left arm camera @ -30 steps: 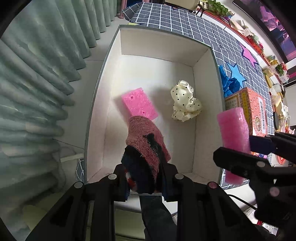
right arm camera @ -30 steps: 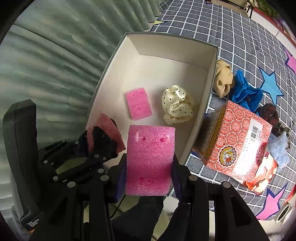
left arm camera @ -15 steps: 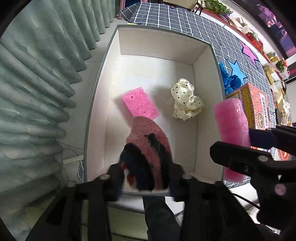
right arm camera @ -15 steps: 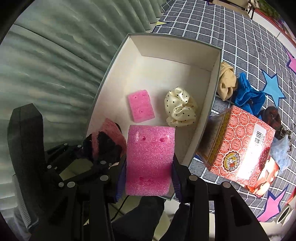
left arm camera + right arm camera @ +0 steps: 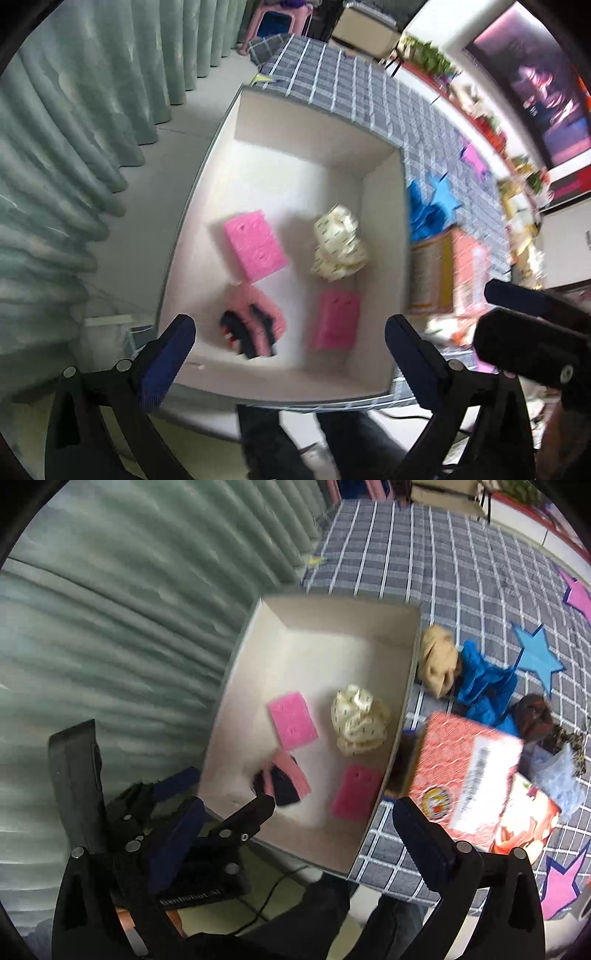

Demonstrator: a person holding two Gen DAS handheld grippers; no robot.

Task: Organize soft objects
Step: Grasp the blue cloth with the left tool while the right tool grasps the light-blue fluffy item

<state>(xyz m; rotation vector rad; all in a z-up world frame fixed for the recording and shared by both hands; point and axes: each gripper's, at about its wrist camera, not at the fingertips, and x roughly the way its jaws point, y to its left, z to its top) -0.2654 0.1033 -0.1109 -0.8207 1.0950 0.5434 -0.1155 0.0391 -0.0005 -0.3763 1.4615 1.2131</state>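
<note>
We look down into a white cardboard box (image 5: pixel 382 236) that holds four soft things. A bright pink sponge (image 5: pixel 255 245) lies flat toward the left wall, and a cream polka-dot scrunchie (image 5: pixel 339 243) sits bunched up near the right wall. Nearer to us, a pink-and-black knitted cloth (image 5: pixel 253 325) lies crumpled on the box floor, and a second pink sponge (image 5: pixel 335 319), blurred, is just beside it on the right.

Our left claw (image 5: pixel 290 352) is opening, its jaws spread wide over the near edge of the box with nothing between them. Our right claw (image 5: pixel 334 825) is opening too, jaws far apart and empty.

The box stands on a grey checked cloth (image 5: pixel 424 554) with pink and blue star patches. Just right of the box lie a red printed carton (image 5: pixel 469 775), a blue cloth (image 5: pixel 484 683) and a tan cloth (image 5: pixel 437 659). Pale green curtains (image 5: pixel 74 147) hang along the left.
</note>
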